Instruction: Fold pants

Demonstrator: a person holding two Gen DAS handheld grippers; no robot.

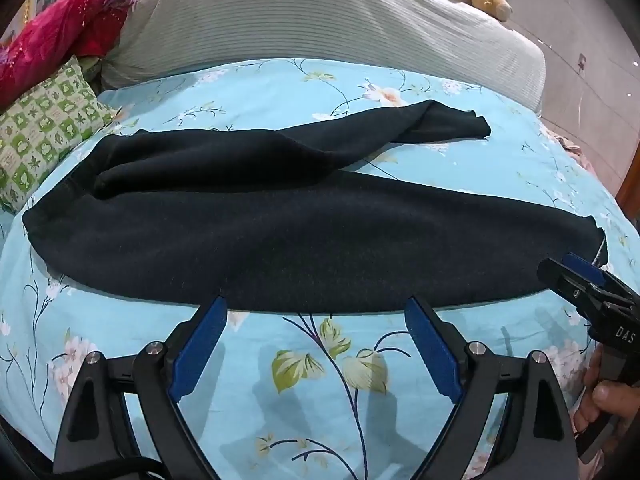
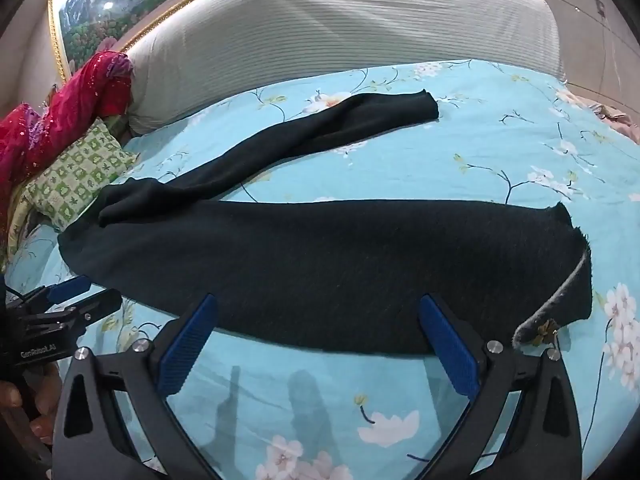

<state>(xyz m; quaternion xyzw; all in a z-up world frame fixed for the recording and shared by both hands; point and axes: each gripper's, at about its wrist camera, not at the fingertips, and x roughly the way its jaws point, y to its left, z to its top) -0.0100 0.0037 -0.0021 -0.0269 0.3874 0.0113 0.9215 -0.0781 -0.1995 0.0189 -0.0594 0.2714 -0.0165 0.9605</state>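
Nearby, green pillow (image 1: pixel 44 128) touches pants (image 1: pixel 280 232) on sheet (image 1: pixel 320 380).

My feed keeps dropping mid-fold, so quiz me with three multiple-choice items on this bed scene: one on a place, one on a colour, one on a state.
1. Where does the green checked cushion lie relative to the pants?
A. beyond their left end
B. on top of them
C. at their right end

2. What colour are the pants?
A. red
B. black
C. white

3. How do the left gripper and right gripper stand?
A. both shut on the pants
B. left shut, right open
C. both open, holding nothing

Answers:
1 A: the cushion sits at the bed's left edge, past the pants' left end.
2 B: the fabric is black against the blue floral sheet.
3 C: in each wrist view the blue pads stand wide apart, with only sheet between them.
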